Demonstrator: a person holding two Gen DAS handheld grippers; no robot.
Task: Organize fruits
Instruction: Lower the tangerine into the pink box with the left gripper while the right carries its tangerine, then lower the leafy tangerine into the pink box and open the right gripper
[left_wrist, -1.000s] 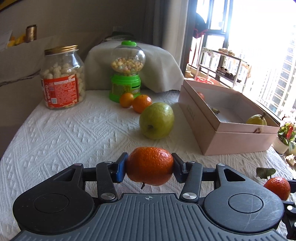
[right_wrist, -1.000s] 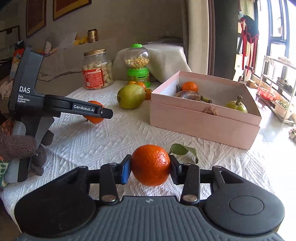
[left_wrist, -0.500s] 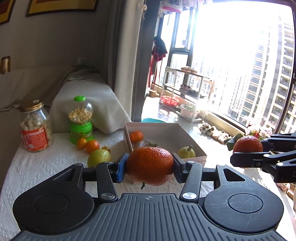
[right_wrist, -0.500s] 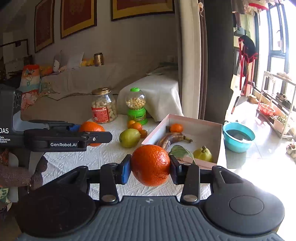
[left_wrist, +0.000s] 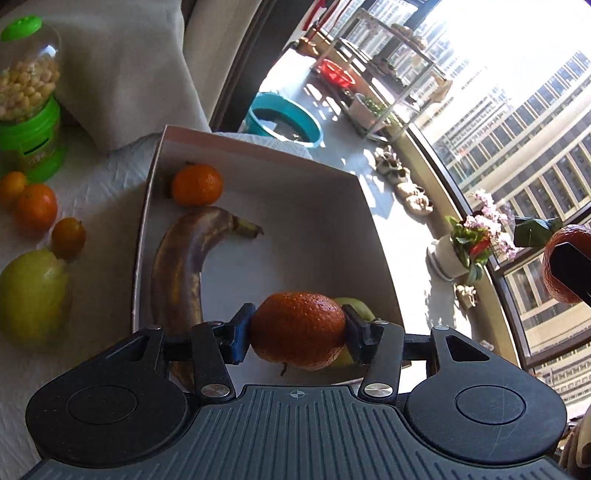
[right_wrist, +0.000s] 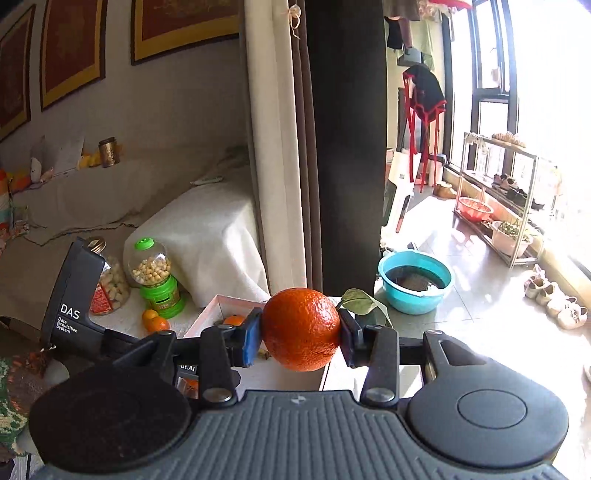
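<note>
Orange, pebbly-skinned mandarin (left_wrist: 298, 330) pinched in left tool (left_wrist: 297, 334); glossier leafy orange (right_wrist: 301, 328) pinched in right tool (right_wrist: 299, 334).

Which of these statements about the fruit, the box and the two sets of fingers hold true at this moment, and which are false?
1. The left gripper holds an orange. True.
2. The box is empty. False: it holds a banana, a mandarin and a green fruit.
3. The right gripper is empty. False: it grips a leafy orange.
4. A large green fruit lies outside the box. True.
</note>
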